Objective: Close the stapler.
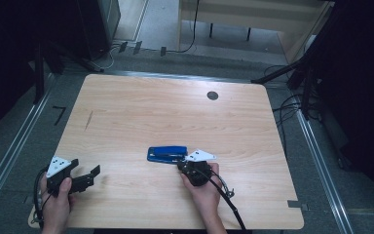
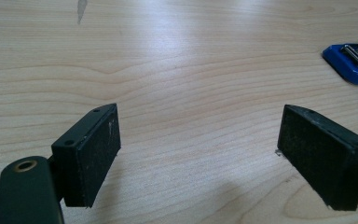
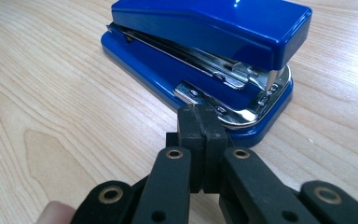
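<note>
A blue stapler (image 1: 167, 154) lies on the wooden table (image 1: 175, 112), a little in front of the middle. Up close, the stapler (image 3: 214, 51) shows its metal mouth turned toward me. My right gripper (image 1: 184, 165) is shut with nothing between its jaws; its tips (image 3: 200, 114) are at the stapler's front base, touching or nearly so. My left gripper (image 1: 88, 174) rests at the table's front left, wide open and empty. In the left gripper view, bare wood lies between the left gripper's (image 2: 200, 154) pads, and the stapler (image 2: 354, 60) sits far off at the right edge.
A round dark cable hole (image 1: 213, 95) sits near the table's far right. A thin dark mark (image 1: 88, 120) shows on the wood at the left. Cables trail from both grippers over the front edge. Grey floor, rails and dark stands surround the table.
</note>
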